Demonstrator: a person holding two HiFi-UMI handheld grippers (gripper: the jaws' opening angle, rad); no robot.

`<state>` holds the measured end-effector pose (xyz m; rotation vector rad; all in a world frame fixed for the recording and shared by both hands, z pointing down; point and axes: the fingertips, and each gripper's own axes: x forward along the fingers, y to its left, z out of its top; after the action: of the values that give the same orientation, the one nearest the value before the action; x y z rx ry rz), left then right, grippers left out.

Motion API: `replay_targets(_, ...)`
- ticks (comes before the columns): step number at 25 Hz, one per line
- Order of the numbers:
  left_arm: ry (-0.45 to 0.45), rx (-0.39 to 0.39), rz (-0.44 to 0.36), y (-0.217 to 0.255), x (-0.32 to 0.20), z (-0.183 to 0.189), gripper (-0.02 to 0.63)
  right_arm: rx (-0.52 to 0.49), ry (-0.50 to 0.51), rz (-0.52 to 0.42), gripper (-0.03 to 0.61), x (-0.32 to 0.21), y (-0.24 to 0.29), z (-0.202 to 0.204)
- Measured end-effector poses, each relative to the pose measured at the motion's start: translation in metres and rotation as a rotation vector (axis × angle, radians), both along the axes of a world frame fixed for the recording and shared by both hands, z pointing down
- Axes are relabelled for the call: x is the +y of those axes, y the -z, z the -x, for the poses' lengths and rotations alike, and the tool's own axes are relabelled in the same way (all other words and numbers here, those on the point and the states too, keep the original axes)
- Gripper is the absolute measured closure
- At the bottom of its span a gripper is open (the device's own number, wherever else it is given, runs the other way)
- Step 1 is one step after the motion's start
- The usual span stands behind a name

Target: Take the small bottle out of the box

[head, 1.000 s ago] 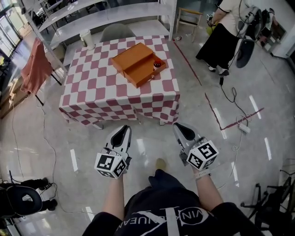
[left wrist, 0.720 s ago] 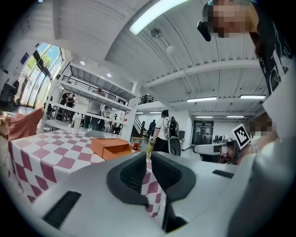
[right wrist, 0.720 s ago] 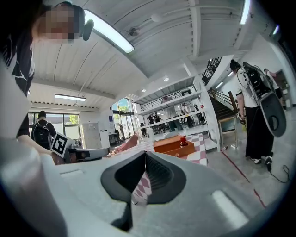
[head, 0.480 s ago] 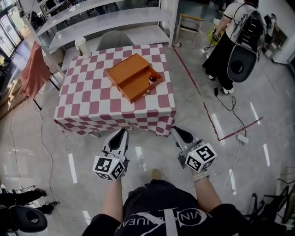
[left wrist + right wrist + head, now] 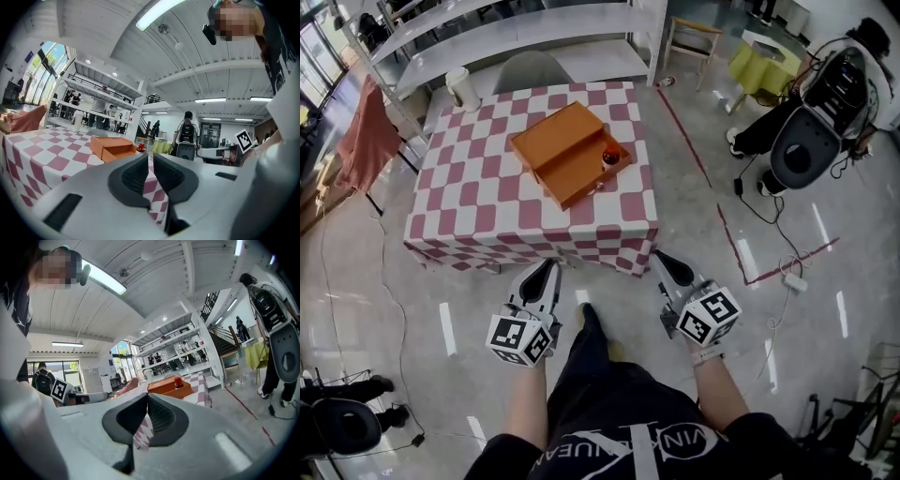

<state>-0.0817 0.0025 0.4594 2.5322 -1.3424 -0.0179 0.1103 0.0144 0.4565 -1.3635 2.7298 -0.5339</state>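
An open orange box (image 5: 565,155) lies on the red-and-white checked table (image 5: 478,202), towards its right side. The small bottle (image 5: 610,157), dark with a red cap, stands in the box's right end. Both grippers hang in the air over the floor, short of the table's near edge. My left gripper (image 5: 549,266) is shut and holds nothing. My right gripper (image 5: 660,257) is likewise shut and holds nothing. The left gripper view shows the box (image 5: 112,146) and bottle (image 5: 141,148) far beyond the jaws; the right gripper view shows the box (image 5: 168,387) and bottle (image 5: 177,381) too.
A white cup (image 5: 457,86) stands at the table's far left corner, with a grey chair (image 5: 530,67) behind the table. A person with a dark backpack (image 5: 825,117) is at the right. A reddish cloth (image 5: 364,141) hangs at the left. Cables and a power strip (image 5: 794,281) lie on the floor.
The table has come nearer to both grippers. My leg has stepped forward between them. The person at the right has shifted further right and bent lower.
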Motion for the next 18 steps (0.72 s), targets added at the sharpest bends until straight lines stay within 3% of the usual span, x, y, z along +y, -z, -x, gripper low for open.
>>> replay_targets(18,-0.066,0.034,-0.009,0.0,-0.128,-0.028,0.577,0.064,0.022,0.018,0.572,-0.121,-0.005,0.005)
